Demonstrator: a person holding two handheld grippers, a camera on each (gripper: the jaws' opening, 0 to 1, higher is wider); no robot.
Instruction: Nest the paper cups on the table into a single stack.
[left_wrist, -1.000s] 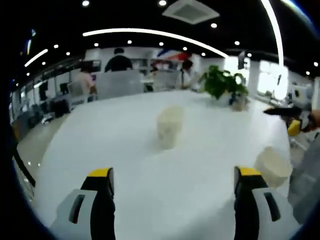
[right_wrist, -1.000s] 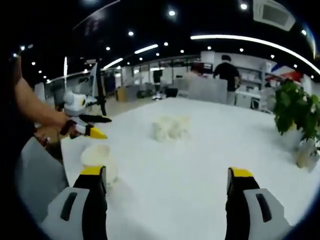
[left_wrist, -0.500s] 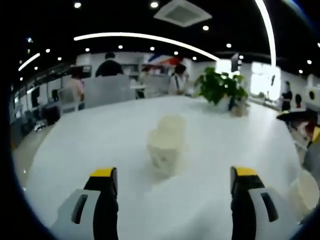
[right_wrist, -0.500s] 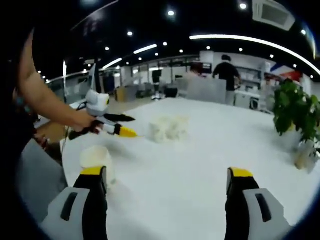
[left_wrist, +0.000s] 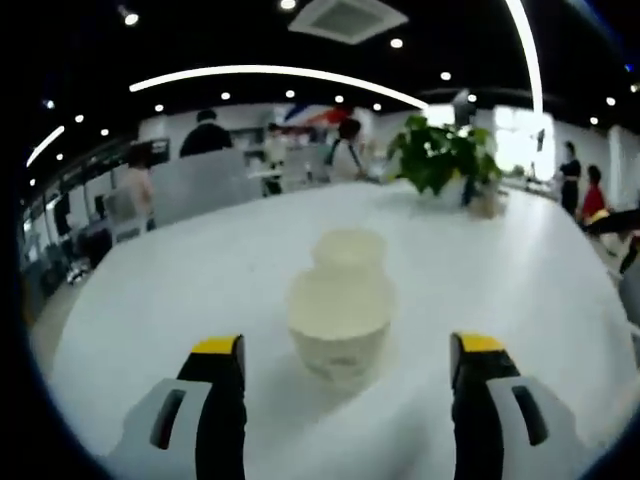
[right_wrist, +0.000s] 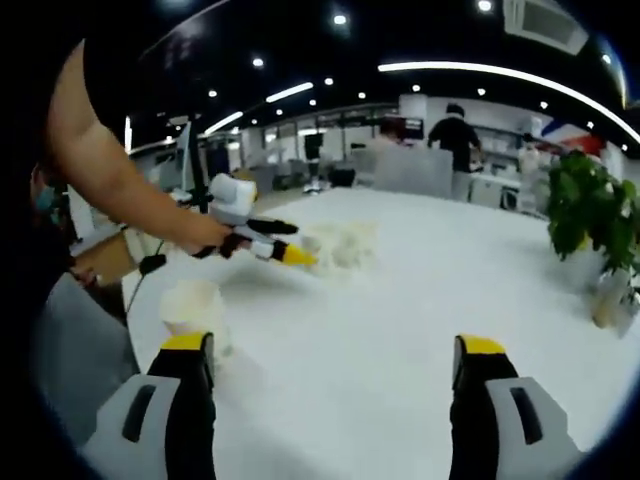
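Left gripper view: closer in than a second ago. Near paper cup (left_wrist: 339, 322) now large and centred just ahead of the left gripper (left_wrist: 340, 360), upright on the white counter (left_wrist: 150, 290), with a second paper cup (left_wrist: 349, 247) right behind it, partly hidden. Fingers (left_wrist: 220, 362) spread wide, one each side of the near cup's line, nothing between them yet, no contact visible. Potted plant (left_wrist: 440, 160) at the far edge of the counter, people standing beyond. Half a second ago the same pair of cups sat smaller and further off; a second ago only one read clearly. Judged as an approach lined up for a grasp on the near cup, closing not begun.

Right gripper view: framing almost unchanged across the second, so right gripper (right_wrist: 330, 375) judged to be waiting. Fingers (right_wrist: 482, 365) spread, holding nothing, above bare counter. Lone third cup (right_wrist: 193, 308) upright just beside the left-hand finger, near the counter's edge. Further out, the left gripper seen from the side, yellow tips now reaching the blurred pair of cups, where earlier they hung well short. A bare forearm (right_wrist: 120, 185) behind it. Three cups apart or merely adjacent, none nested so far as can be told; stacking judged still at its start.
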